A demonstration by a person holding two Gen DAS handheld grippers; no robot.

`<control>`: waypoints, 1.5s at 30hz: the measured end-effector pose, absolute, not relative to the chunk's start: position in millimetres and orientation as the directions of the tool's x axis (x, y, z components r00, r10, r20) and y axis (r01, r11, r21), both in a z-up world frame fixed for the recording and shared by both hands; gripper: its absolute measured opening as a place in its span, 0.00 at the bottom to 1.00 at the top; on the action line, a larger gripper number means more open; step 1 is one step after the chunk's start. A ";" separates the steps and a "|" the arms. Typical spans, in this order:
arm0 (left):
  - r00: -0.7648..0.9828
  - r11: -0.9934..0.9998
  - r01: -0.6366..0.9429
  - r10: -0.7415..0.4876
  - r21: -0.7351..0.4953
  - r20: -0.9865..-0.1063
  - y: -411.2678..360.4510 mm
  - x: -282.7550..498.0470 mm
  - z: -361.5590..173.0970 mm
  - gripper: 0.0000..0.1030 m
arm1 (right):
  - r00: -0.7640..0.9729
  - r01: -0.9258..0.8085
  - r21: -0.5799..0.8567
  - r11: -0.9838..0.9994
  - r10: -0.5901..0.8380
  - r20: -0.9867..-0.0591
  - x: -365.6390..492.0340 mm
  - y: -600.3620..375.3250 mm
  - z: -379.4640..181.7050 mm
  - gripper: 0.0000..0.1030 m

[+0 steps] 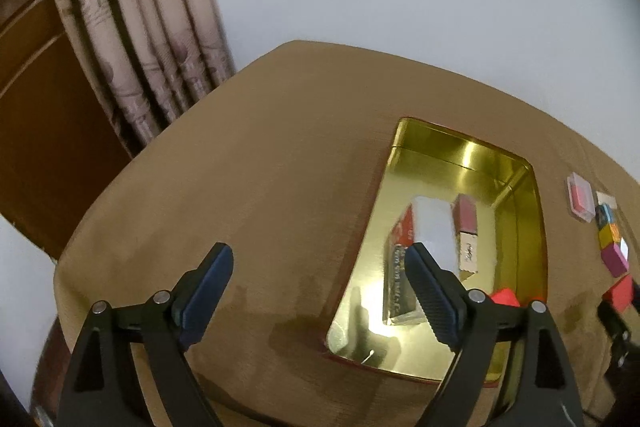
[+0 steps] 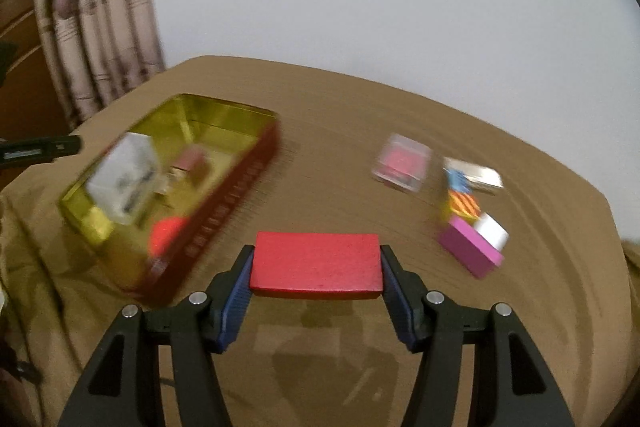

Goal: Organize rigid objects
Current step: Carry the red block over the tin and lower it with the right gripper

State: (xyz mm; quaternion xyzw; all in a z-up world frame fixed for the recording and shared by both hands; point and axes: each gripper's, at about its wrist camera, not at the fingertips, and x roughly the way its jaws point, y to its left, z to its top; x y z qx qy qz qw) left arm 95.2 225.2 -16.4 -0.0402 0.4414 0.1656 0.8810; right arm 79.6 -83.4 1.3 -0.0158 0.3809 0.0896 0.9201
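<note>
My right gripper [image 2: 317, 255] is shut on a flat red block [image 2: 316, 265], held above the brown tablecloth between the tin and the loose pieces. The open gold tin [image 1: 536, 215] [image 2: 256, 167], red outside, holds a white box [image 1: 434, 231] [image 2: 124, 175], a pink-and-white box [image 1: 466, 235] and a red piece [image 2: 168, 231]. My left gripper [image 1: 320, 259] stands open with nothing between its fingers, above the cloth at the tin's left side. The red block [image 1: 620, 293] also shows at the right edge of the left wrist view.
Right of the tin lie a clear case with a pink inside [image 2: 402, 167], a silver box [image 2: 476, 175], a striped colourful block [image 2: 464, 205], a magenta block [image 2: 468, 251] and a white cube [image 2: 494, 233]. A curtain [image 1: 132, 39] hangs behind the table's left corner.
</note>
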 end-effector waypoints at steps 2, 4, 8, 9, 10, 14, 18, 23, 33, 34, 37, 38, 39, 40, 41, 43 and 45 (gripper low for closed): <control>0.552 0.936 -0.345 0.258 0.065 -0.793 230.5 94.1 -15.6 0.83 | 0.693 -0.212 0.043 0.976 0.181 -0.698 82.5 -69.1 6.0 0.59; 0.548 0.929 -0.367 0.258 0.048 -0.795 238.4 94.1 -15.3 0.83 | 0.693 -0.249 0.048 0.967 0.213 -0.689 84.5 -50.1 11.5 0.59; 0.540 0.915 -0.402 0.258 0.023 -0.801 248.7 94.3 -15.2 0.84 | 0.678 -0.322 0.042 0.946 0.262 -0.687 89.4 -13.1 16.3 0.59; 0.540 0.912 -0.410 0.257 0.015 -0.802 251.2 94.0 -15.2 0.84 | 0.678 -0.336 0.036 0.941 0.267 -0.685 90.2 -6.3 16.5 0.59; 0.538 0.911 -0.413 0.252 0.010 -0.804 251.0 93.7 -15.4 0.84 | 0.676 -0.352 0.024 0.936 0.272 -0.685 91.6 1.6 16.0 0.59; 0.533 0.909 -0.417 0.239 -0.007 -0.812 254.1 94.1 -17.1 0.84 | 0.653 -0.393 0.020 0.919 0.294 -0.698 100.9 26.6 13.2 0.59; 0.532 0.907 -0.421 0.244 -0.003 -0.811 255.8 94.8 -17.4 0.84 | 0.630 -0.415 0.015 0.910 0.299 -0.716 108.7 41.7 5.8 0.59; 0.525 0.909 -0.416 0.232 -0.009 -0.819 256.8 96.6 -19.6 0.84 | 0.605 -0.427 0.005 0.904 0.289 -0.742 118.3 51.8 -6.6 0.59; 0.522 0.913 -0.408 0.237 0.005 -0.819 252.8 96.7 -19.3 0.84 | 0.576 -0.435 0.000 0.900 0.279 -0.768 126.1 56.1 -20.0 0.59; 0.522 0.913 -0.407 0.240 0.008 -0.819 252.5 96.7 -19.3 0.84 | 0.573 -0.434 0.000 0.901 0.277 -0.771 126.8 56.5 -21.3 0.59; 0.519 0.916 -0.400 0.238 0.013 -0.821 251.5 97.4 -20.3 0.84 | 0.570 -0.433 -0.001 0.902 0.272 -0.775 130.3 57.8 -25.6 0.59; 0.520 0.917 -0.399 0.239 0.014 -0.820 251.6 97.4 -20.3 0.84 | 0.569 -0.435 0.000 0.901 0.275 -0.775 130.2 58.7 -27.1 0.59; 0.522 0.919 -0.395 0.238 0.015 -0.819 250.8 97.2 -20.4 0.84 | 0.567 -0.436 0.001 0.900 0.276 -0.776 130.2 59.2 -27.7 0.59; 0.521 0.920 -0.392 0.240 0.020 -0.819 250.0 97.8 -20.7 0.84 | 0.566 -0.437 0.000 0.900 0.275 -0.777 131.2 59.2 -28.9 0.59; 0.520 0.920 -0.391 0.244 0.025 -0.818 249.4 97.8 -20.7 0.84 | 0.565 -0.438 0.000 0.899 0.275 -0.778 131.8 60.0 -29.7 0.59; 0.522 0.922 -0.385 0.244 0.030 -0.817 247.2 97.8 -20.7 0.84 | 0.559 -0.443 0.004 0.897 0.280 -0.780 132.7 60.3 -31.4 0.59; 0.522 0.923 -0.382 0.246 0.033 -0.817 246.3 97.8 -20.7 0.84 | 0.562 -0.441 0.004 0.897 0.279 -0.779 133.0 60.1 -31.5 0.60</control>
